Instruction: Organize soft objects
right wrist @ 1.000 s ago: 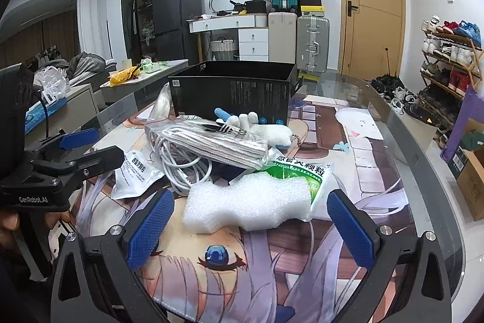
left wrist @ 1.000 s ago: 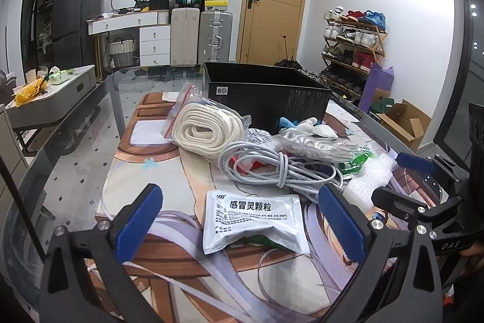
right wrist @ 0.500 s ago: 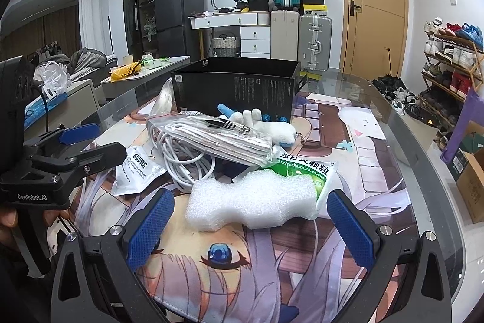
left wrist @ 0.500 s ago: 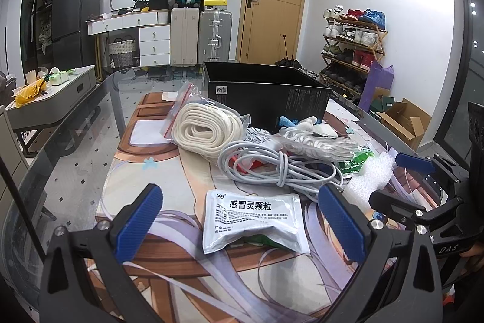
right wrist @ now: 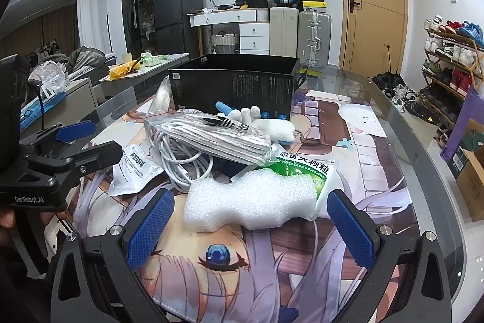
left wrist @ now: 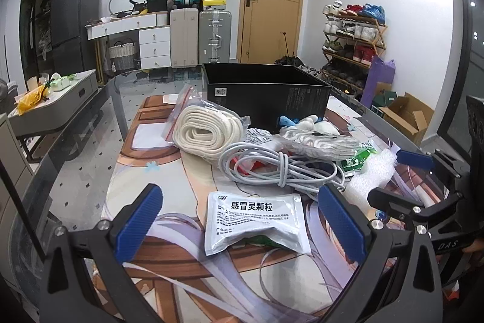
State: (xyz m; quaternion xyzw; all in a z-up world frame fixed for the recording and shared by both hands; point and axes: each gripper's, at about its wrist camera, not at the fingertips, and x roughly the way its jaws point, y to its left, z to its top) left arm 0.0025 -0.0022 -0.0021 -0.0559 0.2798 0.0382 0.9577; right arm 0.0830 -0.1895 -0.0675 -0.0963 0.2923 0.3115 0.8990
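the glass desk carries a printed mat and an open black box at the back. in front lie a bagged rope coil, a white cable bundle, a foam block and a white sachet. the left tool and the right tool hover released, grasping nothing, the sachet and the foam block lying between their respective fingers.

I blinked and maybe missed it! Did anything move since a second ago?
Only a little. The right gripper crept toward the white foam block, which now lies between its open fingers. Nothing was grabbed or dropped. The left gripper stayed open by the white sachet, and the pile and black box stayed put.
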